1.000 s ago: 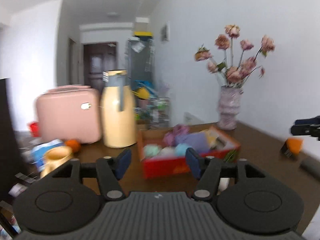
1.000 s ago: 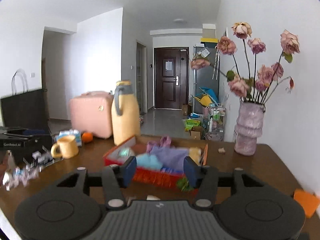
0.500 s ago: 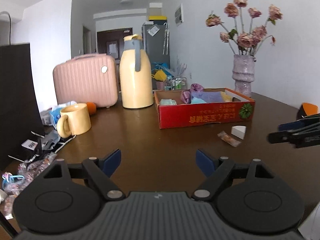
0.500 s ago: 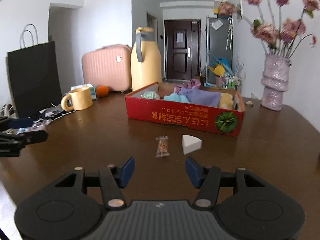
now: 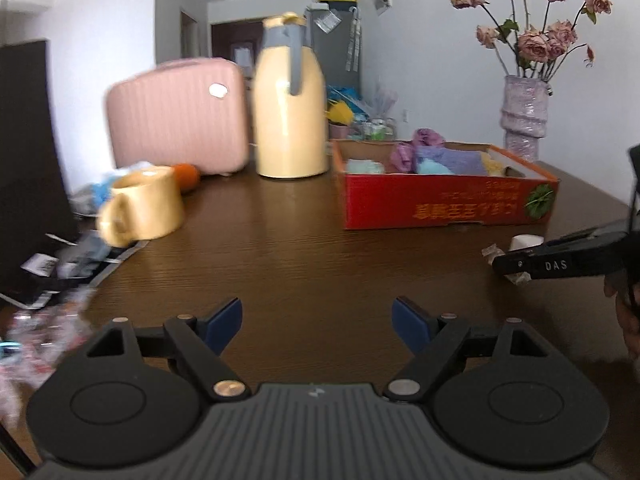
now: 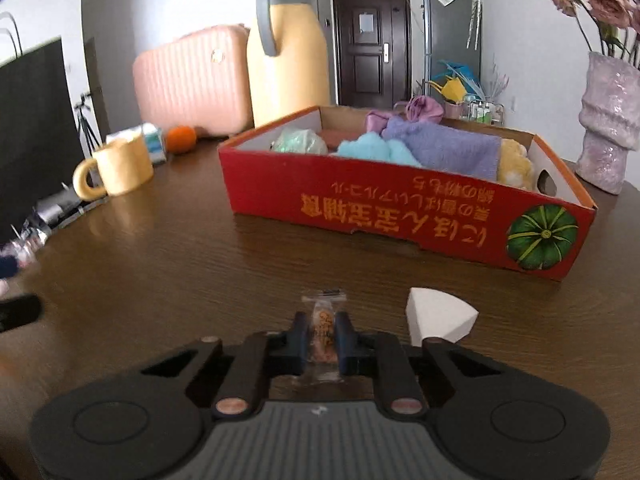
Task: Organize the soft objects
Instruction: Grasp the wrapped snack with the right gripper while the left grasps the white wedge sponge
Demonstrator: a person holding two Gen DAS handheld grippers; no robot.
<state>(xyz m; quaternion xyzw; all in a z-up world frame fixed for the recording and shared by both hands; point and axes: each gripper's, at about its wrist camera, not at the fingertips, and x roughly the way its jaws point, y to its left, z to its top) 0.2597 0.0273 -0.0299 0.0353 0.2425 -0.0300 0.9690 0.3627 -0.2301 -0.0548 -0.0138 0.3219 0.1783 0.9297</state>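
Clear-wrapped orange snack packet (image 6: 325, 330) pinched btwn right gripper (image 6: 323, 340) fingers

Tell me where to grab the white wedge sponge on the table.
Grip the white wedge across its two flat slanted sides, coming from the near side, low over the table. Its point faces up and left, and its curved back would probably slip.

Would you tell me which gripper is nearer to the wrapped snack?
Right. The right gripper has its fingers around the wrapped snack; the left gripper sits well off to its side.
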